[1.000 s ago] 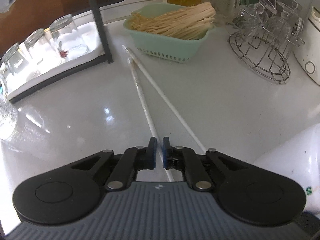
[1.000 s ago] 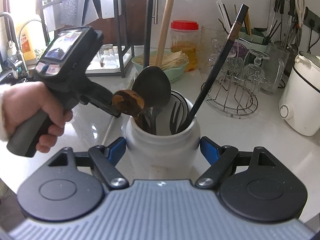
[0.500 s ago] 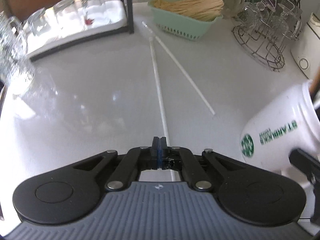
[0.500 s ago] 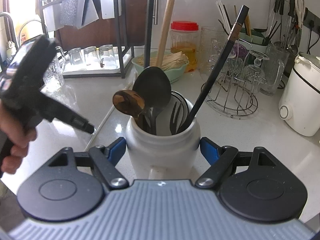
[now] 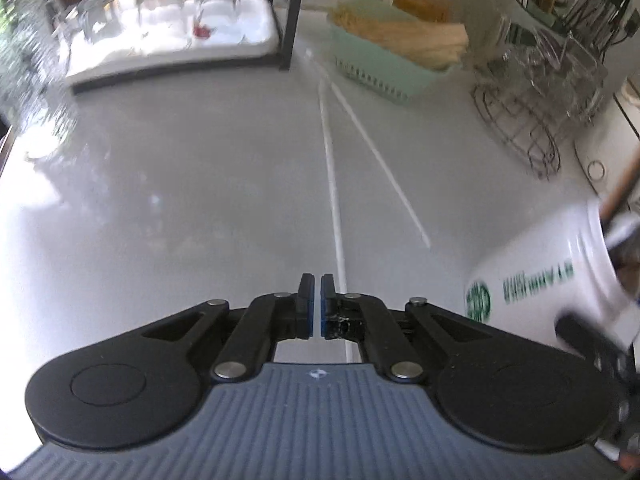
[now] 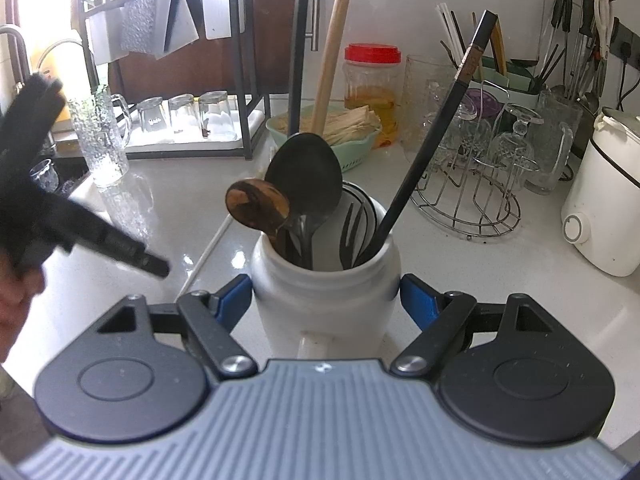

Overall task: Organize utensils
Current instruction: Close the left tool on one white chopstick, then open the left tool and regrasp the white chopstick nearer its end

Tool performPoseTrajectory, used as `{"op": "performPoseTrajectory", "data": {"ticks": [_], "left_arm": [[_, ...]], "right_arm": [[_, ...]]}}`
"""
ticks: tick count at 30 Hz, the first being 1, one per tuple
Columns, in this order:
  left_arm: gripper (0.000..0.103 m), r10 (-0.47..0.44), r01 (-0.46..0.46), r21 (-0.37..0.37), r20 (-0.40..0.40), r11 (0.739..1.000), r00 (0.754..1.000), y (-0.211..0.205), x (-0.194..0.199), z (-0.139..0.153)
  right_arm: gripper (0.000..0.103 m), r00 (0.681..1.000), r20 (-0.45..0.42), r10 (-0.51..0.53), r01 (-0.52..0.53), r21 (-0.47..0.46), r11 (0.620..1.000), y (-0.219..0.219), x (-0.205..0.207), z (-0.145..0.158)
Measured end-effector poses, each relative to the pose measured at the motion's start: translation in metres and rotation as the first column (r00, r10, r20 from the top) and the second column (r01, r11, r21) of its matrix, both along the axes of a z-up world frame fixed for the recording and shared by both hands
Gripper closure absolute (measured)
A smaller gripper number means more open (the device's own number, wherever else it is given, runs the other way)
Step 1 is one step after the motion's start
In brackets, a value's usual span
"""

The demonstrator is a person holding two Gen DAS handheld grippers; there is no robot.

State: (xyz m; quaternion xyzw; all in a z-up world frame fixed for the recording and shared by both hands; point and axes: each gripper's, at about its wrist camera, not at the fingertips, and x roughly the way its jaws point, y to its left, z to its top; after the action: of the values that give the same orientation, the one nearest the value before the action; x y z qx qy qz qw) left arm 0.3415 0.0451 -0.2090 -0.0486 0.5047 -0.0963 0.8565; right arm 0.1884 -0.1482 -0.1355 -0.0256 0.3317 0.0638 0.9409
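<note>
Blue-padded and black-armed, the right gripper point(image 6: 325, 300) is clamped on the white ceramic jar point(image 6: 325, 280), one pad pressed against each side of its body just below the neck. From the jar's mouth stand a black ladle-like spoon point(image 6: 306, 176), a brown mottled wooden spoon point(image 6: 256, 204), a black fork point(image 6: 349, 228), a pale wooden handle point(image 6: 330, 60) and a long black stick-shaped handle point(image 6: 436, 136) leaning to the right. To the left of that gripper, the left gripper point(image 5: 316, 298) points steeply down at the white countertop point(image 5: 160, 200), its blue pads point(image 5: 307, 312) almost together with only a thin slit between them and nothing caught there. Two long thin white sticks point(image 5: 334, 184) lie on the countertop straight ahead of it; the near end of one runs just beside and under the right-hand pad, and I cannot tell whether it touches. Beyond their far ends sits a mint-green plastic basket point(image 5: 380, 68) filled with pale wooden skewers. Farther left of the basket, upturned clear drinking glasses point(image 5: 160, 4) stand on a white tray under a black metal rack. To the right of the basket stands a wire glass holder point(image 6: 472, 184), with a white appliance point(image 6: 604, 200) further right.
</note>
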Motion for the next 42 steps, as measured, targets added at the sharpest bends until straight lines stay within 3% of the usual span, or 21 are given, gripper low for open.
{"op": "performPoseTrajectory", "data": {"ticks": [3,8,13,23,32,38,42], "left_arm": [[0.090,-0.016,0.016,-0.002,0.030,1.000,0.999,-0.006,0.025,0.002],[0.086,-0.025,0.026,-0.009,0.059,1.000,0.998,-0.018,0.070,0.000],[0.074,-0.032,0.032,0.000,0.088,0.999,0.996,-0.024,0.099,-0.002],[0.074,-0.080,0.070,0.090,0.117,0.993,0.990,-0.038,0.130,-0.014],[0.077,-0.109,0.093,0.168,0.091,0.981,0.990,-0.048,0.147,-0.010],[0.079,-0.089,0.076,0.172,0.071,0.982,0.993,-0.051,0.153,-0.009],[0.087,-0.103,0.090,0.185,0.061,0.979,0.993,-0.056,0.154,-0.009]], "right_arm": [[0.020,1.000,-0.008,-0.007,0.007,-0.003,1.000,0.001,0.002,0.001],[0.020,0.999,-0.024,-0.022,0.022,-0.008,1.000,0.004,0.004,0.002],[0.020,0.999,-0.034,-0.039,0.038,-0.006,0.999,0.005,0.005,0.002],[0.020,0.997,-0.036,-0.075,0.075,-0.002,0.997,0.008,0.003,0.001],[0.020,0.995,-0.041,-0.086,0.086,-0.008,0.996,0.012,0.005,0.001],[0.020,0.995,-0.049,-0.085,0.085,-0.012,0.996,0.013,0.006,0.002],[0.020,0.995,-0.058,-0.078,0.077,-0.020,0.997,0.013,0.008,0.003]]}}
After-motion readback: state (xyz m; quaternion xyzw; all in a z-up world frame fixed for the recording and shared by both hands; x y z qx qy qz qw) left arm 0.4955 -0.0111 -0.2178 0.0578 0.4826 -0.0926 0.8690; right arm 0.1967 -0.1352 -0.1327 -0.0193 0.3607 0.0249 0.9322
